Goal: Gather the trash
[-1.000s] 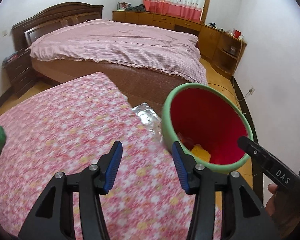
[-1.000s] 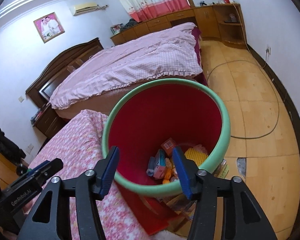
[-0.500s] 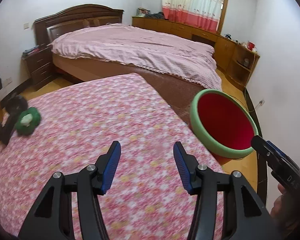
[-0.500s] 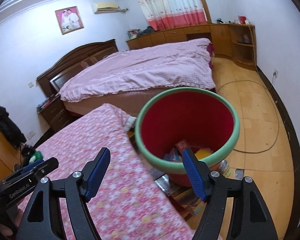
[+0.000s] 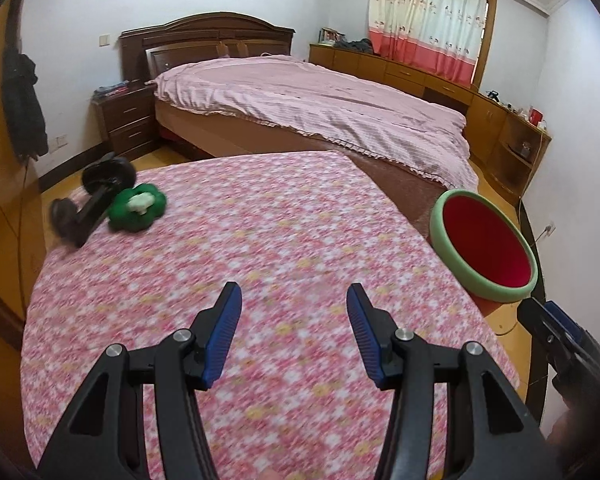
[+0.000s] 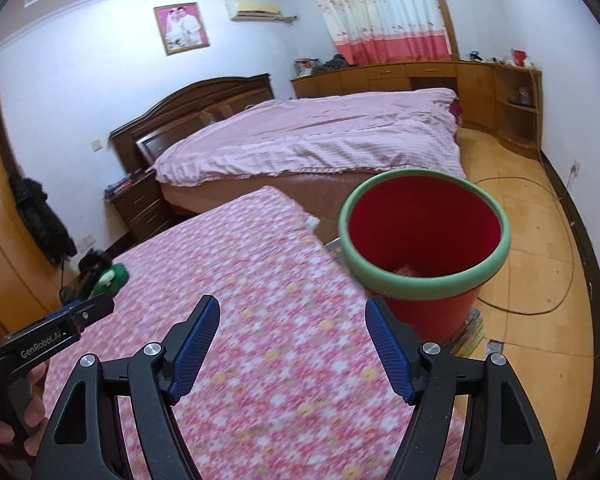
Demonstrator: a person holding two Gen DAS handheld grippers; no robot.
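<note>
The left hand-held gripper (image 5: 294, 332) hangs spread above the floral table (image 5: 260, 240), holding nothing.

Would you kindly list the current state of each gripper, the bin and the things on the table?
left gripper: open, empty
right gripper: open, empty
red bin: upright, trash at bottom
green toy: lying on the floral tablecloth
black roller: lying beside the toy

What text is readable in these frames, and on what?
"GenRoboLAI": white print on the left gripper body, right wrist view; last letters uncertain at a finger's edge.
Framed wall photo: no legible text.
Items on the far shelves: too small to read.
Right gripper: no text visible.
</note>
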